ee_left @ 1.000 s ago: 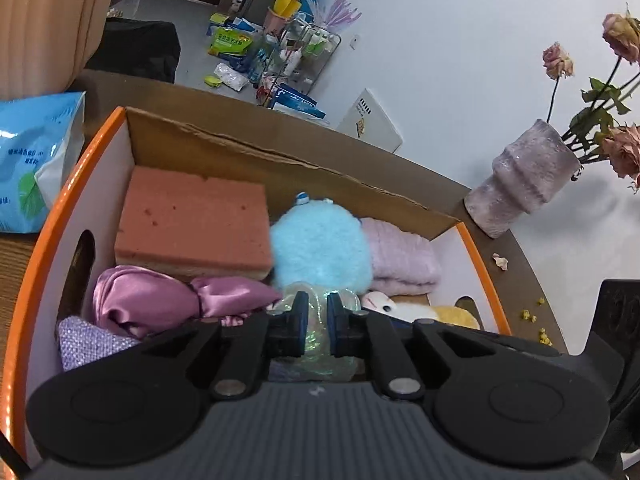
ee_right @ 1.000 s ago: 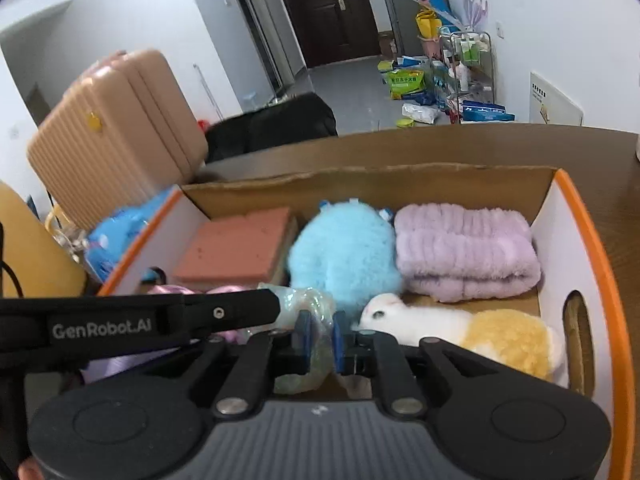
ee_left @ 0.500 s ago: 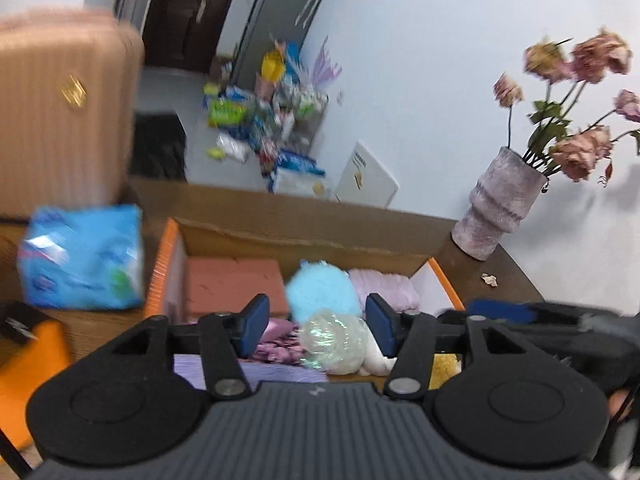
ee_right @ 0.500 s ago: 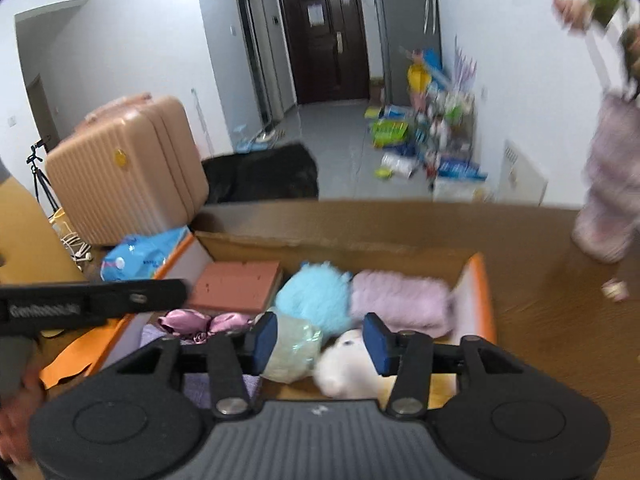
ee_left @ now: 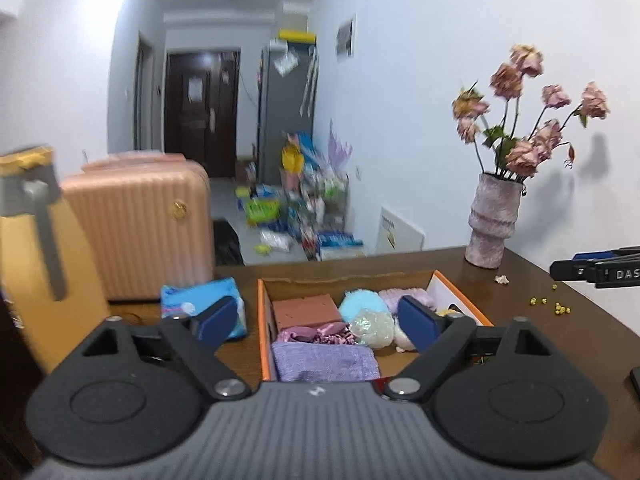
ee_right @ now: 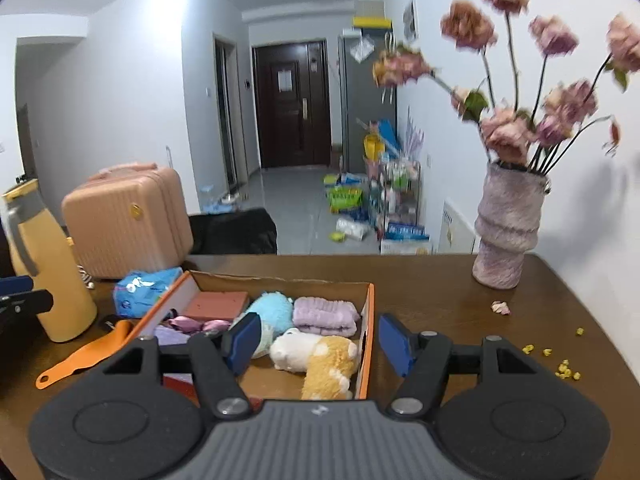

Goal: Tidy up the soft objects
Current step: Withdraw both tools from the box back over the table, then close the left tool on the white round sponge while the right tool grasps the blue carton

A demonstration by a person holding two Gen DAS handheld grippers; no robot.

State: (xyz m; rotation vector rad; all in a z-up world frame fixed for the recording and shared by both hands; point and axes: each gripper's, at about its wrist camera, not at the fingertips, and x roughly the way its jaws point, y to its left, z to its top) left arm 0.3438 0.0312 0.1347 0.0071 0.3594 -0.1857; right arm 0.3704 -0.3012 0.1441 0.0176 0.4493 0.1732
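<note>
Soft objects fill one orange-edged cardboard box (ee_right: 370,320) that sits on the brown table (ee_right: 440,300). Counted across both views, seven things lie in it. Along the far wall, from left to right: one brick-red sponge block (ee_left: 306,311), one fluffy light-blue ball (ee_left: 358,305) and one folded lilac towel (ee_right: 324,315). In the middle are one pink satin scrunchie (ee_left: 312,334) and one iridescent translucent bundle (ee_left: 372,327). At the near left lies one purple woven cloth (ee_left: 324,361), and at the near right one white-and-yellow plush toy (ee_right: 316,354).

The left gripper (ee_left: 318,322) is over the table on the near side of the box, its jaws wide and opening, with nothing pressed by the blue pads; the box contents only show through the gap. The right gripper (ee_right: 316,342) likewise stands apart and is opening, gripping nothing, with the plush toy seen beyond its fingers.

Left of the box lies one blue plastic packet (ee_right: 144,292), and nearer, one orange flat piece (ee_right: 88,356). One yellow flask (ee_right: 44,268) stands at the far left. One textured pink vase (ee_right: 506,228) of dried roses stands at the far right of the table, with small yellow crumbs (ee_right: 566,368) scattered nearby. One pink suitcase (ee_right: 128,224) stands beyond the table.
</note>
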